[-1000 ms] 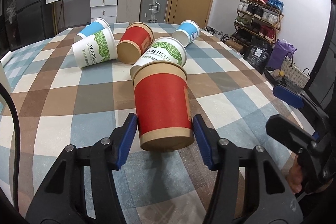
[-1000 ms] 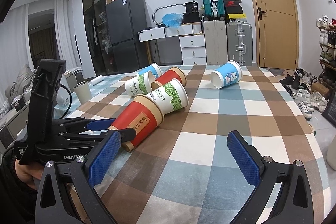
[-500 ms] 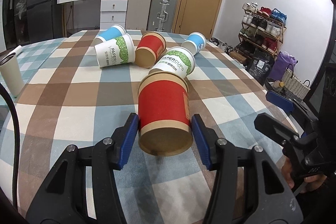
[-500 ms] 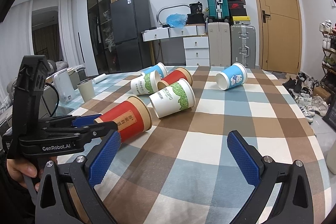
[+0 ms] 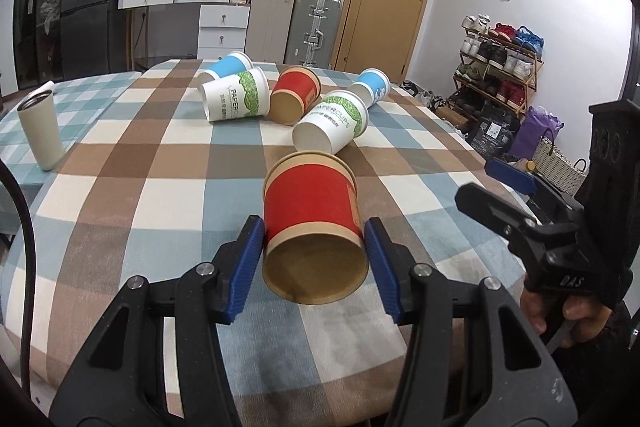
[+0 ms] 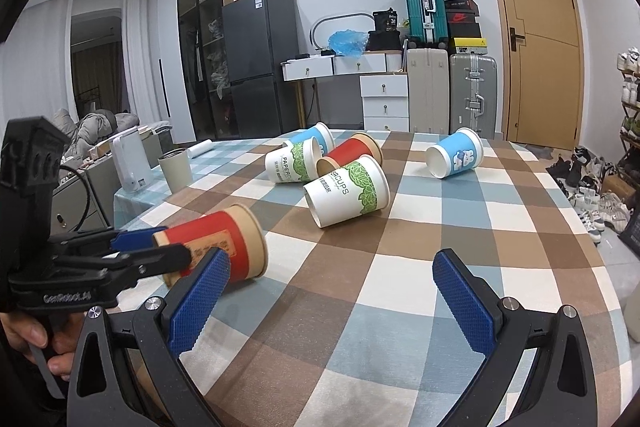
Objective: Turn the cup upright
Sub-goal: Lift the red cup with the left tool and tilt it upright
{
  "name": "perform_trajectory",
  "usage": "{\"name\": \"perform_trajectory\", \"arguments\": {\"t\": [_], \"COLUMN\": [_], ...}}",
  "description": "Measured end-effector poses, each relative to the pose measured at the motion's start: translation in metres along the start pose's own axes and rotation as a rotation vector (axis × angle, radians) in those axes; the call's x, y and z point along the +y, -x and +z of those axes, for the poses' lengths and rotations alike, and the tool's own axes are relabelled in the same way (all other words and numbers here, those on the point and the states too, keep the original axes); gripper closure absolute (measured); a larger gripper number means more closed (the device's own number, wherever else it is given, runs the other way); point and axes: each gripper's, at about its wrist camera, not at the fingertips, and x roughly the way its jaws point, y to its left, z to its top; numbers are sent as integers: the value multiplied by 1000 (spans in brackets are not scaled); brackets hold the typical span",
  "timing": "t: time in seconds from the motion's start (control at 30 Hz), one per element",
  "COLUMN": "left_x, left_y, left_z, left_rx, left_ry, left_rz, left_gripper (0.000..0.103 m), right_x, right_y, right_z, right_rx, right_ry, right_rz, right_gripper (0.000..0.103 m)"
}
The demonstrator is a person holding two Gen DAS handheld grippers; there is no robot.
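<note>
My left gripper [image 5: 314,263] is shut on a red paper cup [image 5: 314,211] with kraft bands. It grips the cup near its base and holds it on its side just above the checked tablecloth [image 5: 160,195], mouth pointing away. The same cup [image 6: 224,247] shows in the right wrist view, held by the left gripper [image 6: 132,247] at the left. My right gripper [image 6: 332,291] is open and empty over the cloth, to the right of the held cup; it also shows in the left wrist view [image 5: 500,187].
Several more cups lie on their sides further back: a white-green one [image 5: 332,127], another white-green [image 5: 234,101], a red one [image 5: 294,95], two blue ones [image 5: 370,87] [image 5: 226,65]. A grey tumbler [image 5: 40,131] stands at the left edge.
The left gripper has lifted the red cup off the cloth and drawn it back from the white-green cup. The right gripper has stayed open and moved little.
</note>
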Motion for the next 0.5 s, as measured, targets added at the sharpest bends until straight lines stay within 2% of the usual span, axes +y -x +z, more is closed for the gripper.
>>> {"name": "perform_trajectory", "arguments": {"t": [0.23, 0.5], "left_x": [-7, -16], "left_y": [-4, -6], "left_z": [-22, -24], "left_rx": [55, 66], "left_ry": [-11, -43], "left_rz": [-12, -5], "left_gripper": [54, 53], "right_x": [2, 4], "right_y": [0, -2], "right_z": [-1, -2], "right_rx": [6, 15], "right_ry": [4, 10], "right_rz": [1, 1], "right_gripper": [0, 0]}}
